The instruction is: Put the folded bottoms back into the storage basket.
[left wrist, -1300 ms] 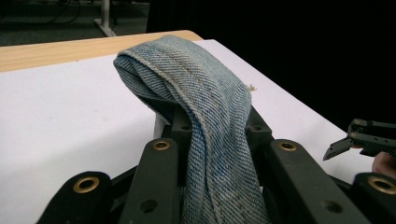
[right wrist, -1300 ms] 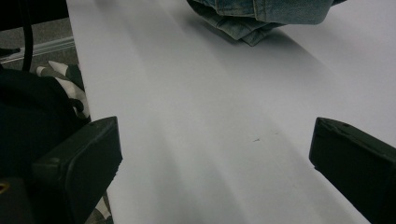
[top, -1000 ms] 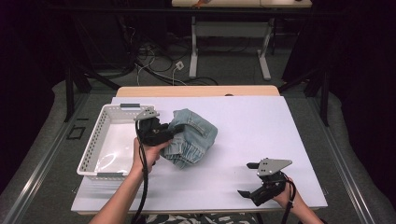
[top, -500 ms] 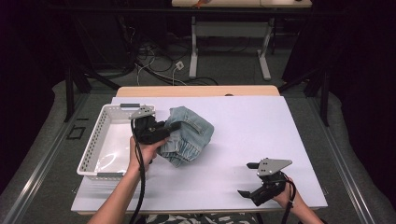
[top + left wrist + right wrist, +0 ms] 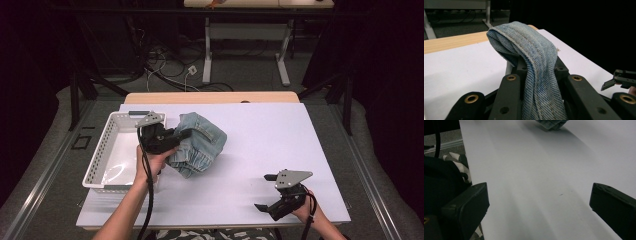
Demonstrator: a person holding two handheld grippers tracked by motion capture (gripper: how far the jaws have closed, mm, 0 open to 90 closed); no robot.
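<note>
White tabletop (image 5: 260, 145), and the left gripper (image 5: 176, 136) has a fold of bunched denim jeans (image 5: 200, 145) clamped tight, just beside the white basket (image 5: 107, 150). Right gripper (image 5: 265, 192) sits near the front edge, jaws wide apart.

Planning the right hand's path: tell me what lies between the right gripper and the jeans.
Nothing: in the high view, bare white table separates the right gripper from the jeans.
</note>
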